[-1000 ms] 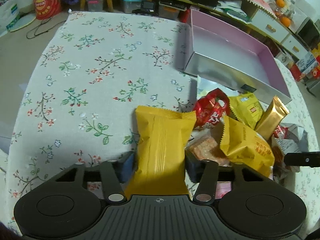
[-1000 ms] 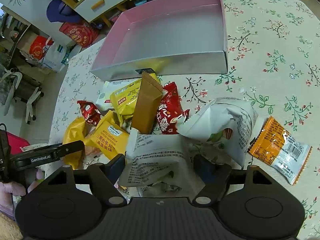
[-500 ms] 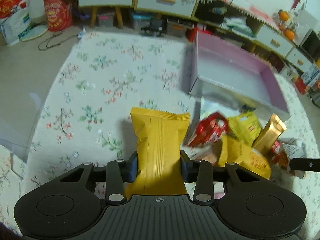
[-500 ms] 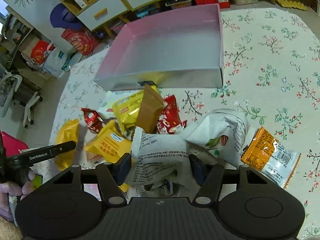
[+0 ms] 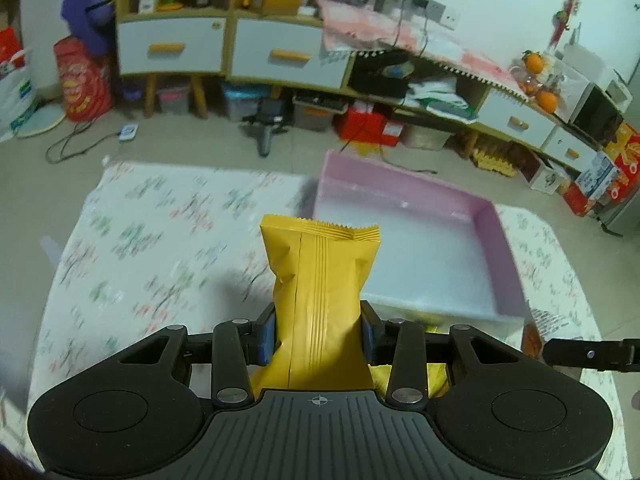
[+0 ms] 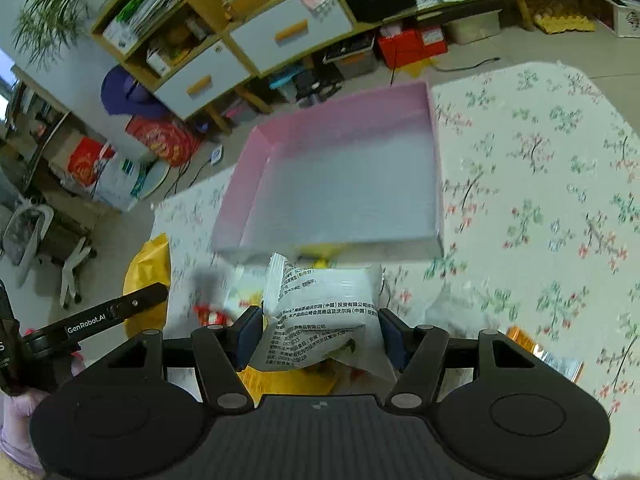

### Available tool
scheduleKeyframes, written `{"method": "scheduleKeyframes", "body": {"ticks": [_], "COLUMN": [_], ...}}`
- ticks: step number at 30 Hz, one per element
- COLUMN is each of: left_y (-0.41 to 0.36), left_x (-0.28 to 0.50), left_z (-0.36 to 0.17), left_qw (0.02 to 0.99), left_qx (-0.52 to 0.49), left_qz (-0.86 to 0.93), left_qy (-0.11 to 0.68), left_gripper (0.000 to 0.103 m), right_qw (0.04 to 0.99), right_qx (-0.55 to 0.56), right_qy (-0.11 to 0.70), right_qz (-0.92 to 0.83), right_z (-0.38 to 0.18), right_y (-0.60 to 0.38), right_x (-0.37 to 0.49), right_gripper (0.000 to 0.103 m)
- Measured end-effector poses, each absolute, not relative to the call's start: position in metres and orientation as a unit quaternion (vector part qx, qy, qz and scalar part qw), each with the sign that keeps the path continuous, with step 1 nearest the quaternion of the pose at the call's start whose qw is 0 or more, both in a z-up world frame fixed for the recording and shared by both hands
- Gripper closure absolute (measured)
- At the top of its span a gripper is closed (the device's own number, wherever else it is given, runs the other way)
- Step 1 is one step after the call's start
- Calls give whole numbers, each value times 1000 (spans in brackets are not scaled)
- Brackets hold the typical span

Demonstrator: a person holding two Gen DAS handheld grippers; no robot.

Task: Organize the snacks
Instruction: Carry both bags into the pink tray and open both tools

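My left gripper [image 5: 318,334] is clamped on a yellow pack [image 5: 320,296], pads [image 5: 267,336] pinching both sides at its lower half. Pack stands upright, lifted clear of the floral table [image 5: 160,248], crimped top edge pointing fwd toward the pink box [image 5: 502,240]. It looks puffy, matte, w/ a ribbed back seam down the middle; dented slightly where squeezed.

My right gripper [image 6: 318,330] is clenched on a white pack [image 6: 324,312], black print on it, crinkled and bulging between the fingers [image 6: 248,334]. Held above the leftover pile near the box [image 6: 256,176], which looks empty inside.

Step, I judge: carry phase, both packs picked, heading to the box. Next needs each pack brought over the near wall, lowered onto the floor of the box, then let go, w/o the two grippers bumping. An orange pack [image 6: 524,338] lies on the table further right.
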State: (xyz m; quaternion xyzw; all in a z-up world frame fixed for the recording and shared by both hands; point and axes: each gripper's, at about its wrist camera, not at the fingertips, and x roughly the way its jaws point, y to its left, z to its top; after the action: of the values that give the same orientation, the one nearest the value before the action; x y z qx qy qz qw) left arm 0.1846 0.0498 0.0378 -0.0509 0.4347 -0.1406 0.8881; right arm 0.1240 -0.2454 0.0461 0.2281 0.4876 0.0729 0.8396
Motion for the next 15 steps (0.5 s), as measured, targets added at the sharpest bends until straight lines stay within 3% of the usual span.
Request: {"method": "scheduleKeyframes", "body": {"ticks": [15], "left_y": [-17], "left_x": [261], "left_z": [-8], "left_qw": [906], "left_qx": [-38], "left_qz": [-180], "left_qy": [382], "left_gripper": [66], "right_qw": [870], "right_qx": [248], "right_qy": [419], "right_qz": [77], "right_z": [20], "right_y": [-260], "right_x": [181], "right_gripper": [71]}}
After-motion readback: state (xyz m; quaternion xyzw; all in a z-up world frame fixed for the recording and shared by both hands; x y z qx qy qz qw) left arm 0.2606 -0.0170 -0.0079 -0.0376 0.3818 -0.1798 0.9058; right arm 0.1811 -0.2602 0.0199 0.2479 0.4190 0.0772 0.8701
